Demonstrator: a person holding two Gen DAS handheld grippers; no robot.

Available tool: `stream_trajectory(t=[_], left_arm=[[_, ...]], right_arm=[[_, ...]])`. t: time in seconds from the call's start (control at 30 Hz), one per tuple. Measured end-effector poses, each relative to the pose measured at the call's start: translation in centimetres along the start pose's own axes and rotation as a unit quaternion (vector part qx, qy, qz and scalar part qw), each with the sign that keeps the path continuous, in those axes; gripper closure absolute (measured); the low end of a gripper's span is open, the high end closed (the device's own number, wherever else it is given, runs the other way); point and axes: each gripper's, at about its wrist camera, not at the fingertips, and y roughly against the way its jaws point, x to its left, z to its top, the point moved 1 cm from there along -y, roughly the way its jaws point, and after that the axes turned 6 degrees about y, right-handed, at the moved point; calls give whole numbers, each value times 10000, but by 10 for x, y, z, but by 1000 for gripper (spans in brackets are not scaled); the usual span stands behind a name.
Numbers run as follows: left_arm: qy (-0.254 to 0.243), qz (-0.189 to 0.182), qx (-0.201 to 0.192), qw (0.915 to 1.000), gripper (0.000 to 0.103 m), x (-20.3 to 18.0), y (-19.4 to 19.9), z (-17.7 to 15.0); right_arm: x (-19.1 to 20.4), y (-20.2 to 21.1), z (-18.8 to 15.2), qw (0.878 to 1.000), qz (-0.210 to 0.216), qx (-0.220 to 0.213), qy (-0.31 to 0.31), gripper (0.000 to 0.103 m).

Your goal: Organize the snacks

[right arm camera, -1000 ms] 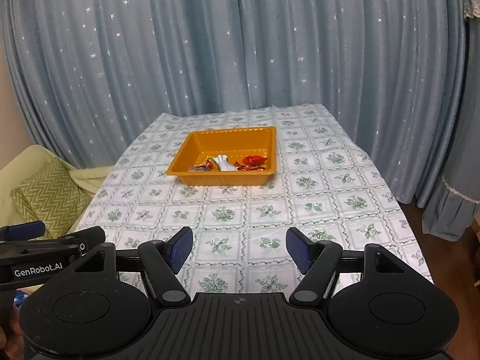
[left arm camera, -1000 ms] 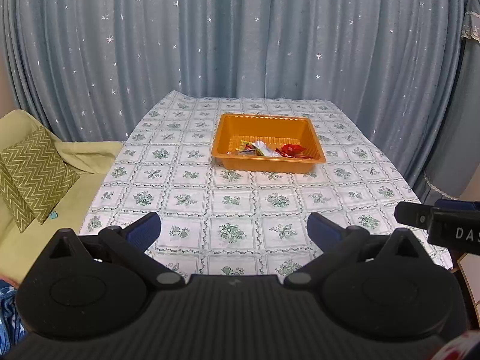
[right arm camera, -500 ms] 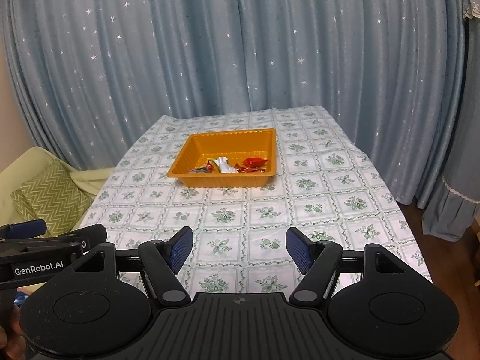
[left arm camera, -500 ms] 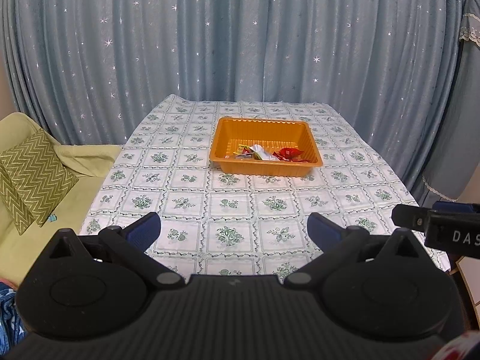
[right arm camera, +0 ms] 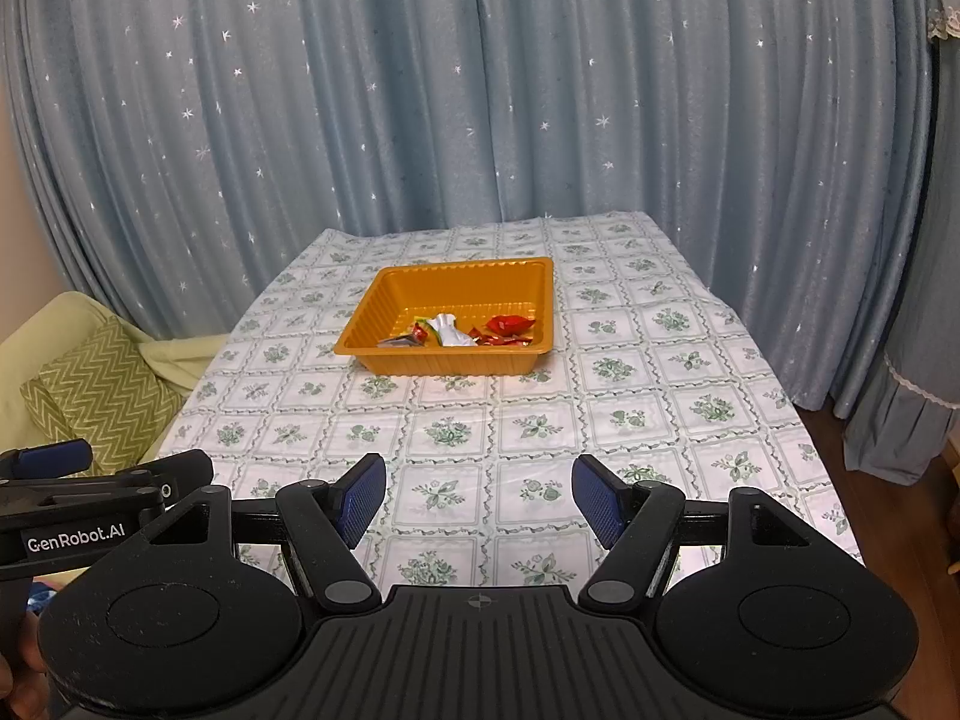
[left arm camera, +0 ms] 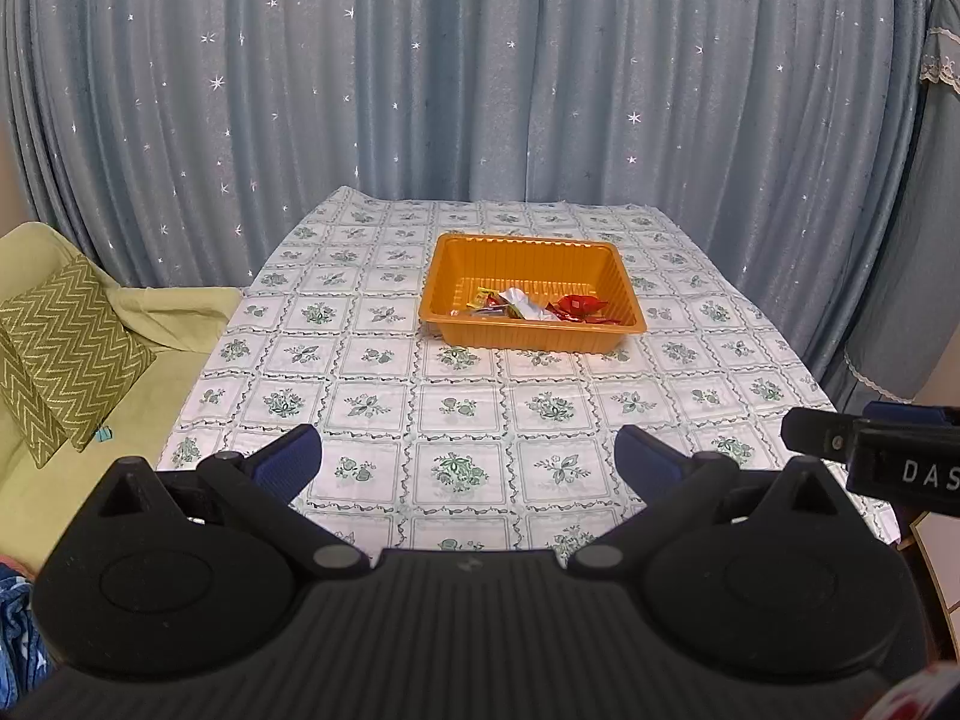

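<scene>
the orange tray (left arm camera: pixel 531 294) is sitting farther off and smaller in both views than a second ago, as both tools are pulling back. it is resting on the far middle of the desk (left arm camera: pixel 456 408), wrapped snacks (right arm camera: pixel 474 333) lying inside along its near wall. the left tool (left arm camera: pixel 468 459) and the right tool (right arm camera: pixel 479 495) are hovering over the near edge, fingers apart, gripping nothing.

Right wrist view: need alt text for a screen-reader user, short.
An orange tray holding a few snack wrappers sits mid-table on a floral checked tablecloth, far beyond the right gripper, whose jaws are open and empty. The left gripper shows at the lower left edge; star-dotted blue curtains fill the background, with a green zigzag cushion at left.
</scene>
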Motion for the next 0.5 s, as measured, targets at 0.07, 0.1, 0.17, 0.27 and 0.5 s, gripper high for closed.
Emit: stream_trajectory(t=[0.07,0.1,0.17,0.27,0.5], left_arm=[[-6,-1,-3,10000,0,0,0,0],[-14,-1,-1,10000,0,0,0,0],[-15,3,3,10000,0,0,0,0],[-32,5,-1,10000,0,-1,0,0],[-31,-10,3,10000,0,-3,1,0]], right_arm=[[0,0,0,10000,2,5,-3,34],[-1,0,0,10000,5,5,-3,34],[0,0,0,10000,1,0,-4,34],[-1,1,1,10000,3,-13,-1,34],[-3,1,1,10000,-2,-26,-19,34]])
